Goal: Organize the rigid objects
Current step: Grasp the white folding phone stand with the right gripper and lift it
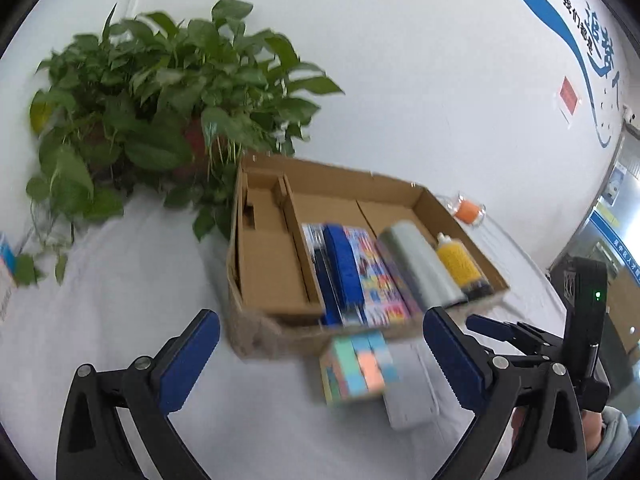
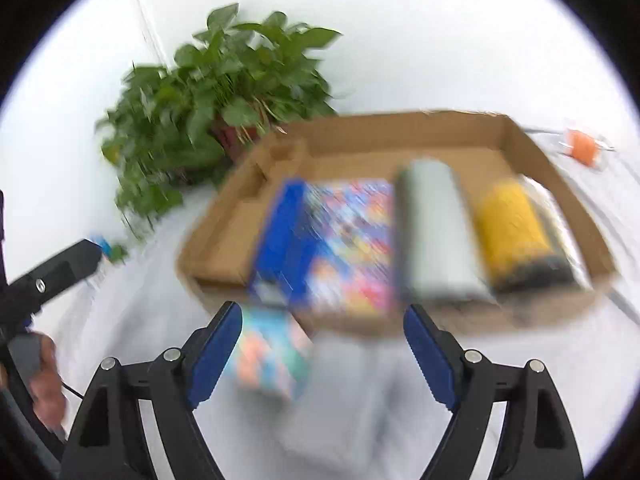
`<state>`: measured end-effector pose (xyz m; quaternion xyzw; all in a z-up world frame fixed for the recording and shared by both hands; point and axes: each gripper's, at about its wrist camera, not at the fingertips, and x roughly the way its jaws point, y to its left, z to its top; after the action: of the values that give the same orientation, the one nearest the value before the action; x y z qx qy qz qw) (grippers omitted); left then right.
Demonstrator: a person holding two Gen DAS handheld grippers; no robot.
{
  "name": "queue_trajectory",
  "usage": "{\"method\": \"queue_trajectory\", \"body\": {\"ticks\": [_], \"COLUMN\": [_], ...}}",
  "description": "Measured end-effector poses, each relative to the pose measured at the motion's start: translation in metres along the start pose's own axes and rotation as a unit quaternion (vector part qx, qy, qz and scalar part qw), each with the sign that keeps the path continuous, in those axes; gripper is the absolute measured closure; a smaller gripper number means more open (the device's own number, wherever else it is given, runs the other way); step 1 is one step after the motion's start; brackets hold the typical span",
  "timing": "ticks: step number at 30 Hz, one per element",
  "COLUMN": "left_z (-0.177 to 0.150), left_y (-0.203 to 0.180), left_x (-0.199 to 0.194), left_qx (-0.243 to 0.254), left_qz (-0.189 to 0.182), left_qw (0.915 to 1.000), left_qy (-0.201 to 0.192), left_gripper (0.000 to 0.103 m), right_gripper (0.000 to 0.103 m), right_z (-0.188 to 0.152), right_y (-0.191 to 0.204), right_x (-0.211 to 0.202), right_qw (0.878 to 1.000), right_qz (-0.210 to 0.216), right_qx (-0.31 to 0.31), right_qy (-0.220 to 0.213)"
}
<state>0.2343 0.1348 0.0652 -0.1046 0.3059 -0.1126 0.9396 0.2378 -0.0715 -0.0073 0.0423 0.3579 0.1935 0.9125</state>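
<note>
A shallow cardboard box on the white table holds a blue box, a colourful flat box, a grey cylinder and a yellow bottle. In front of it lie a pastel multicoloured box and a pale grey case. My left gripper is open, the pastel box between its fingers. My right gripper is open above the grey case. The right view is blurred.
A leafy potted plant stands behind the box at the left. A clear packet with orange contents lies right of the box. The other gripper shows at the right edge in the left wrist view.
</note>
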Motion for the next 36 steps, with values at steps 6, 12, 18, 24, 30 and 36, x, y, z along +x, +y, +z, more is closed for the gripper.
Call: {"method": "queue_trajectory", "body": {"ticks": [6, 12, 18, 24, 30, 36], "left_z": [-0.056, -0.076, -0.103, -0.128, -0.123, -0.125], "left_y": [-0.017, -0.019, -0.041, -0.076, -0.08, -0.053], "left_x": [0.028, 0.052, 0.06, 0.062, 0.044, 0.027], "left_qx": [-0.036, -0.074, -0.09, -0.088, -0.074, -0.114], "left_qz": [-0.07, -0.081, -0.118, -0.145, -0.102, -0.097], "left_qw": [0.9952, 0.9883, 0.9769, 0.9715, 0.9841, 0.9795], "left_qy": [0.058, 0.105, 0.154, 0.166, 0.126, 0.135], "left_gripper": [0.016, 0.037, 0.042, 0.042, 0.042, 0.042], "right_gripper": [0.02, 0.033, 0.037, 0.037, 0.037, 0.044], "right_z": [-0.071, -0.078, -0.102, -0.132, -0.154, -0.192], "right_y": [0.0, 0.003, -0.007, -0.034, -0.029, 0.042], "right_x": [0.018, 0.047, 0.024, -0.018, -0.034, -0.058], "right_qw": [0.996, 0.997, 0.995, 0.991, 0.925, 0.881], "right_qz": [-0.006, -0.027, 0.006, -0.02, -0.202, -0.143], "right_qx": [-0.032, -0.03, -0.047, -0.101, -0.313, -0.451], "right_qy": [0.081, 0.071, 0.085, 0.086, 0.077, -0.004]}}
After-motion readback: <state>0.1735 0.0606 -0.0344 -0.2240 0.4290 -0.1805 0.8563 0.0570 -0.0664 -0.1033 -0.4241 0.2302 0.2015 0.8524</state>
